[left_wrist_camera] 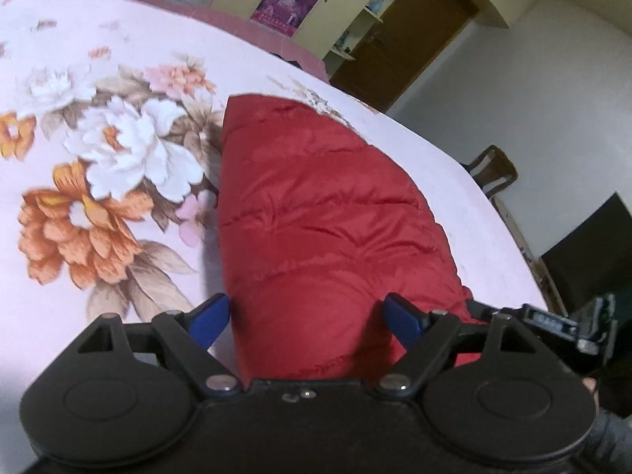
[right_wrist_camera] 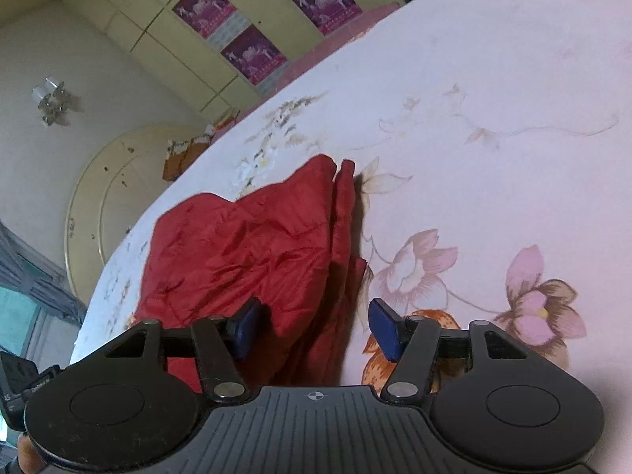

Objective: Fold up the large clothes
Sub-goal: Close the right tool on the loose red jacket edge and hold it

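While both hand-held grippers (left_wrist_camera: 306, 318) (right_wrist_camera: 314, 326) stand released, their housings hide the red jacket's (left_wrist_camera: 324, 213) near edge.

- Red padded garment (left_wrist_camera: 316, 213): near end hidden behind the left gripper (left_wrist_camera: 306, 316) body; garment type cannot be told. In the right wrist view its lower part is hidden behind the right gripper (right_wrist_camera: 314, 328).
- Flowered bedsheet (left_wrist_camera: 98, 158): cut off at left edge; print blurred.
- Purple posters (right_wrist_camera: 252, 53) on cupboard doors: lettering too small to read.
- Dark wooden chair (left_wrist_camera: 493, 170): only partly in view past the bed's edge.
- Shelf items (left_wrist_camera: 375, 2): too small to identify.
- Wall fitting (right_wrist_camera: 51, 100): blurred, kind uncertain.
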The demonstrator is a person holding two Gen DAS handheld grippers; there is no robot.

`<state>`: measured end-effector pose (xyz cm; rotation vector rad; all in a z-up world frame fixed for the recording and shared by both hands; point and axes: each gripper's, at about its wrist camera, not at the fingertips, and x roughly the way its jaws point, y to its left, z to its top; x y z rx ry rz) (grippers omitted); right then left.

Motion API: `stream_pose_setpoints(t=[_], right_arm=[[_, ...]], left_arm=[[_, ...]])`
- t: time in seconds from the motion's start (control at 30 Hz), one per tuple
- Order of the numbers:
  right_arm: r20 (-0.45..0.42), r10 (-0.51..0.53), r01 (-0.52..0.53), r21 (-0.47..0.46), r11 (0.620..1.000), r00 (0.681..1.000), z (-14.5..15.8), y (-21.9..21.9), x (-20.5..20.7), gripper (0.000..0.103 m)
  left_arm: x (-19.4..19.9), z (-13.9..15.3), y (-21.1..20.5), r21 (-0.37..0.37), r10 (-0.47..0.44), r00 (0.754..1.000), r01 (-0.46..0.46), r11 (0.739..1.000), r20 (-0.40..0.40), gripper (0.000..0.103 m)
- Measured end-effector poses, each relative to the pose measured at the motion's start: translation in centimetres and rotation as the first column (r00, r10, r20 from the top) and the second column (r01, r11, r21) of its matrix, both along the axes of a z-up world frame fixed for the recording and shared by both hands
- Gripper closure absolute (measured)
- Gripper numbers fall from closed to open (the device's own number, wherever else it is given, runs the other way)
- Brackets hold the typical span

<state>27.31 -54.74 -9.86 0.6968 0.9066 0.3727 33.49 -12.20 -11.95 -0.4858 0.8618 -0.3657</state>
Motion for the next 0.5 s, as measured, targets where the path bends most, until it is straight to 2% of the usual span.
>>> stream_pose_setpoints(t=[0.13,0.27,0.37,0.43,0.5], right_arm=[[-0.005,0.021,-0.021,-0.011,1.000,1.000,-0.4,0.9,0.7,0.044],[-0.020,0.044,-0.044,0.015,0.999,0.999,-1.0,1.6,1.1,0.056],[-0.032,0.050,-0.049,0.029,0.998,0.998,-1.0,1.9,1.1,0.062],[-0.037,0.051,-0.050,0.049,0.998,0.998,-1.2,2.0,1.3,0.068],[-0.034,0.056,-0.054,0.049,0.997,0.998,-1.4,2.3,1.7,0.075]], left_arm=[[0.3,-0.7,0.1,-0.035,0.011,1.000,-0.011,0.999,-0.007,0.021],[0.3,-0.7,-0.2,-0.064,0.009,1.000,-0.009,0.998,-0.004,0.022],[0.1,0.0,-1.3,-0.017,-0.007,1.000,0.007,1.000,0.014,0.021],[0.5,-0.1,-1.9,0.043,-0.005,1.000,0.006,0.999,-0.013,0.024],[0.7,0.1,-2.3,0.069,0.006,1.000,-0.005,0.998,-0.022,0.029]])
